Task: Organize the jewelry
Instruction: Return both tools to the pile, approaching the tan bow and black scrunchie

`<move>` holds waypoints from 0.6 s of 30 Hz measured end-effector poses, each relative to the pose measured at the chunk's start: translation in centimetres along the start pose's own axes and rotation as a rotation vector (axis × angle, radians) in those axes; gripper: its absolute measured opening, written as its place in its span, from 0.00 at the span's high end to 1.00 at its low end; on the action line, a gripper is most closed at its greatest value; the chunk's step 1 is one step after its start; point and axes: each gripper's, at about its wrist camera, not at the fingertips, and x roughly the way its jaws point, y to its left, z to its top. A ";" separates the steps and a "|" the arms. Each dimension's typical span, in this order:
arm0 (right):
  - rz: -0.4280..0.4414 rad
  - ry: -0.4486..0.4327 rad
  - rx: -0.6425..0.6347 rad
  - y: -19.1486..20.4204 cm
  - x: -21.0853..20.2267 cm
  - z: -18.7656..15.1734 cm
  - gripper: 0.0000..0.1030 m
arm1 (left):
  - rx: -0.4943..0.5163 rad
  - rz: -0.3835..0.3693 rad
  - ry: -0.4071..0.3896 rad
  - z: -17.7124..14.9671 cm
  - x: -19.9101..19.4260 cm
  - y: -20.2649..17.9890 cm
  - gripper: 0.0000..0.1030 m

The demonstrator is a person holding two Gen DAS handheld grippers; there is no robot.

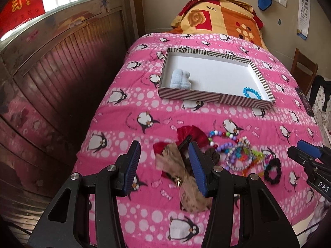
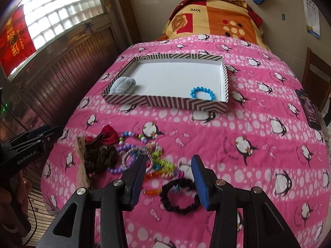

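A striped box lid tray [image 1: 215, 97] [image 2: 165, 102] lies on the pink penguin blanket. It holds a light blue scrunchie [image 1: 181, 79] [image 2: 123, 85] and a blue bead bracelet [image 1: 251, 92] [image 2: 202, 93]. A pile of bead bracelets [image 1: 238, 155] [image 2: 142, 155], a red bow [image 1: 191, 135] [image 2: 108, 134], a brown scrunchie [image 2: 101, 159] and a black scrunchie [image 1: 273, 170] [image 2: 179, 198] lies nearer. My left gripper [image 1: 164, 163] is open above a tan ribbon clip [image 1: 180, 173]. My right gripper [image 2: 168, 177] is open above the black scrunchie.
A folded orange quilt [image 1: 219, 16] sits at the bed's head. A wooden wall panel [image 1: 62, 72] runs along the left. A wooden chair [image 1: 304, 70] and a dark phone [image 2: 309, 109] are at the right edge.
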 end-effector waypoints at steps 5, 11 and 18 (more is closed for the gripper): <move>-0.006 -0.003 -0.001 0.5 -0.6 -1.1 0.58 | -0.002 -0.004 -0.003 -1.2 -0.8 0.3 0.54; -0.014 -0.012 -0.004 1.0 -1.3 -1.9 0.57 | -0.004 -0.014 -0.004 -2.3 -1.3 0.5 0.54; -0.014 -0.010 -0.001 1.2 -1.5 -2.6 0.54 | -0.003 -0.022 -0.003 -3.1 -1.8 0.4 0.54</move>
